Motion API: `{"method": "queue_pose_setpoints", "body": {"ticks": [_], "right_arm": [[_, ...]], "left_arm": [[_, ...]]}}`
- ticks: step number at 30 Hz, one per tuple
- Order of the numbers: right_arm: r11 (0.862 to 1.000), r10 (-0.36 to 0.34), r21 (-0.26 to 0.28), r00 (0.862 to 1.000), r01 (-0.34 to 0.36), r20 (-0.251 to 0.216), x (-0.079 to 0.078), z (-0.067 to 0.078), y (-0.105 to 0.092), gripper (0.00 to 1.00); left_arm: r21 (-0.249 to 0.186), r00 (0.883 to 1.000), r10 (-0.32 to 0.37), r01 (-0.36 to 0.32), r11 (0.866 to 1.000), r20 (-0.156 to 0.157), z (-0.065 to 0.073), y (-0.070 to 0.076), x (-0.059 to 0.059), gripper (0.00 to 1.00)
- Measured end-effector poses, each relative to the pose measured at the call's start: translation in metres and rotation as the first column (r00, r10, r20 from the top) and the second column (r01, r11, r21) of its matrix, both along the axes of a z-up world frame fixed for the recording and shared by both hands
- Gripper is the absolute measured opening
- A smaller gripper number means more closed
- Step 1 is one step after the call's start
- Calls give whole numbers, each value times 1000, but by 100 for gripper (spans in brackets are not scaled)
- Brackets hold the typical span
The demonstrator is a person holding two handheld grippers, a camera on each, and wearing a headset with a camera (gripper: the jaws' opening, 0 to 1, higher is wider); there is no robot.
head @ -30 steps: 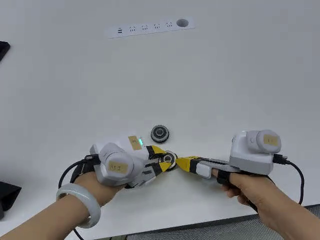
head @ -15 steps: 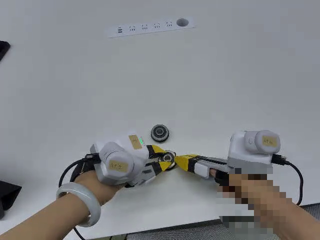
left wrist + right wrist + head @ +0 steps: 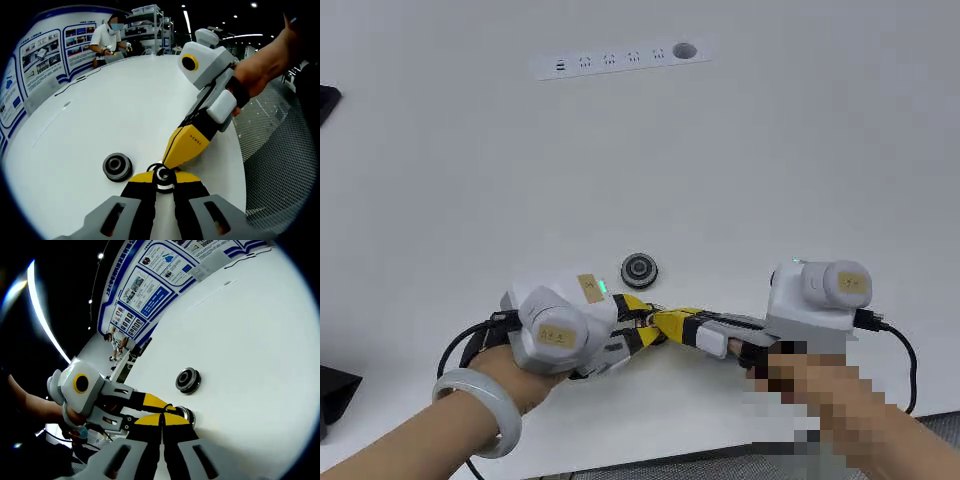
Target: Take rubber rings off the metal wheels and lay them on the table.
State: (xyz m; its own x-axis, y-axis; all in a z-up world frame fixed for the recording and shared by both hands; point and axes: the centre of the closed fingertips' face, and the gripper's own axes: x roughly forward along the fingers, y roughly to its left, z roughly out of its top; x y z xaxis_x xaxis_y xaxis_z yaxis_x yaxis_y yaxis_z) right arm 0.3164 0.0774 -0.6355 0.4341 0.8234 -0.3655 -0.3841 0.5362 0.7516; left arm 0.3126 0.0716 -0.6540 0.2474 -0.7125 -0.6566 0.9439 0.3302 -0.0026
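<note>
Near the lower middle of the head view, the right gripper has come further to the left than one second ago. Its yellow tip now overlaps the yellow tips of the left gripper. The small metal wheel that was seen between the two grippers before is now covered by them in this view.

Low in the middle of the left gripper view, the left gripper is closed on this metal wheel, one jaw on each side of it. The right gripper enters from the upper right, and its tip touches the upper edge of the wheel. A thin black rubber ring stands out a little at the wheel's upper left, just beside that tip.

At the bottom of the right gripper view, the two jaws lie almost pressed together, with the wheel just to the right of their tips. Whether they pinch the ring, I cannot tell.

A second wheel lies flat on the white table, just above the grippers in the frame, in the same place as before.
</note>
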Motion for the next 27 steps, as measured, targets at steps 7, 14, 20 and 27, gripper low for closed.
{"method": "queue_pose_setpoints", "body": {"ticks": [7,14,20,27], "right_arm": [[1000,-25,-17,999,24,-22,3,-6,-8,2],[999,-30,-34,999,29,-30,2,-9,-10,2],[999,-30,-39,999,28,-33,1,-10,-10,2],[999,-25,-36,999,24,-33,0,-8,-9,2]], "left_arm": [[-9,1000,-10,10,1000,11,0,0,0,12],[-50,1000,6,-5,999,23,4,-1,-1,13],[-89,999,15,-11,996,41,13,-3,2,16],[-88,999,18,-14,996,44,12,1,0,25]]}}
